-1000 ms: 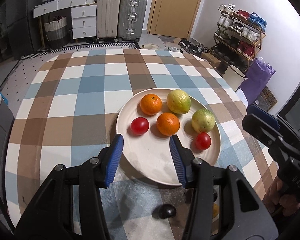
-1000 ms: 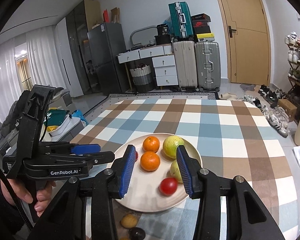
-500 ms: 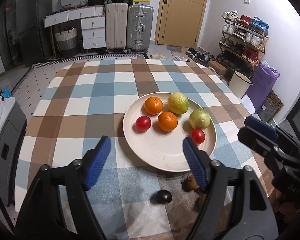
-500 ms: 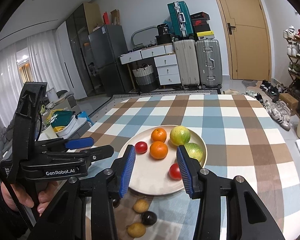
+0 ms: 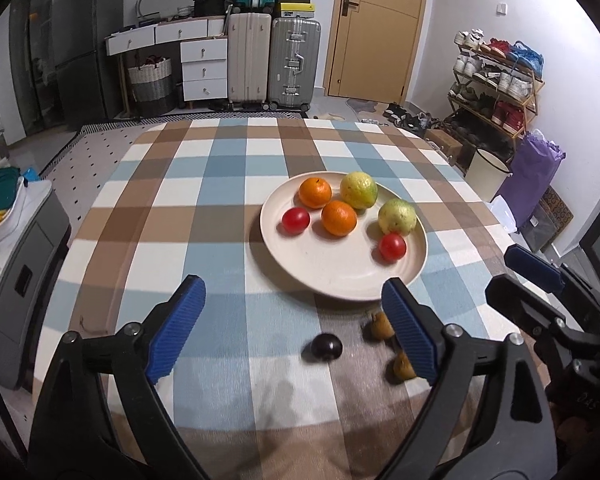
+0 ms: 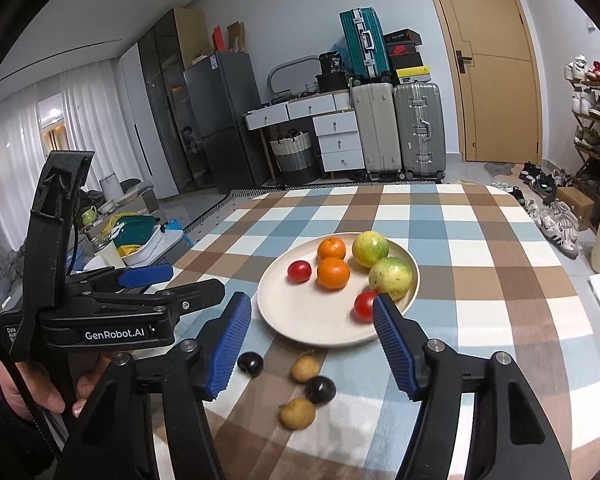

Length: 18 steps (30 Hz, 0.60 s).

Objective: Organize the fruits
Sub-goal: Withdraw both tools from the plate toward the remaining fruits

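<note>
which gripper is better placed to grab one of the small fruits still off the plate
Probably right. The right gripper has just been opening, empty, with all four loose fruits framed before it, nearest the tan fruit. The left gripper, also empty, frames only the dark plum.

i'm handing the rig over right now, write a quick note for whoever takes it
Left gripper: fingers have just been opening, nothing between them.
Right gripper: fingers have just been opening too, empty.
Plate on the checked tablecloth holds two oranges, two yellow-green fruits and two red tomatoes.
On the cloth in front of the plate: two dark plums and two small brown fruits.
Done: six fruits on the plate. Left: probably the four small ones, still loose on the cloth.
</note>
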Tool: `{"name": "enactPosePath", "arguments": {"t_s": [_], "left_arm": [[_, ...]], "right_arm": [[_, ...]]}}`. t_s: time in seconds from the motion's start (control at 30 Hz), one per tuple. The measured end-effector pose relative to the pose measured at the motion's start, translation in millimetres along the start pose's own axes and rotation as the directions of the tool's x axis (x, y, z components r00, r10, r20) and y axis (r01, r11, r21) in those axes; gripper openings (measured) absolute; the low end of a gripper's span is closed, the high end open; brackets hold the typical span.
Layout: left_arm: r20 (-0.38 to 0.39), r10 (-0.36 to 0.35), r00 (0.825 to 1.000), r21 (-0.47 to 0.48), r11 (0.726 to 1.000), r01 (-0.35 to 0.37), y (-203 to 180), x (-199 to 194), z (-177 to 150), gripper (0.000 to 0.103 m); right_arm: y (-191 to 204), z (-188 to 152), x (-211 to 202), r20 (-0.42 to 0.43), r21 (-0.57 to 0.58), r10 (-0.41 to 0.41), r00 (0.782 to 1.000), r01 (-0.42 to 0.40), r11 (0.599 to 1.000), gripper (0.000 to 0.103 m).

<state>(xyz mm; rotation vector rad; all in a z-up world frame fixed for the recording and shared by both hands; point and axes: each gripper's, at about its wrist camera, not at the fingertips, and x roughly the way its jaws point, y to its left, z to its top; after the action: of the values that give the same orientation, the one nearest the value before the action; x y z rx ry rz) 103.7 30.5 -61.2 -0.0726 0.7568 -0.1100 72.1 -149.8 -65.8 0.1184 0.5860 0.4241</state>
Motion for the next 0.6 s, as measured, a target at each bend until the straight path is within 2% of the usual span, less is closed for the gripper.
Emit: {"name": "enactPosePath", "arguments": {"t_s": [0.17, 0.6], "left_arm": [[0.003, 0.006, 1.000, -0.028, 1.000, -0.006, 4, -4, -17, 0.101], [-0.057, -0.003, 0.998, -0.030, 1.000, 0.001, -3, 1, -68, 0.102]], "right_arm": [[-3, -13, -5, -0.016, 0.031, 0.006, 1.000, -0.005, 0.999, 0.065], [-9, -53, 2, -0.106, 0.095, 0.022, 0.994, -0.012, 0.995, 0.070]]}}
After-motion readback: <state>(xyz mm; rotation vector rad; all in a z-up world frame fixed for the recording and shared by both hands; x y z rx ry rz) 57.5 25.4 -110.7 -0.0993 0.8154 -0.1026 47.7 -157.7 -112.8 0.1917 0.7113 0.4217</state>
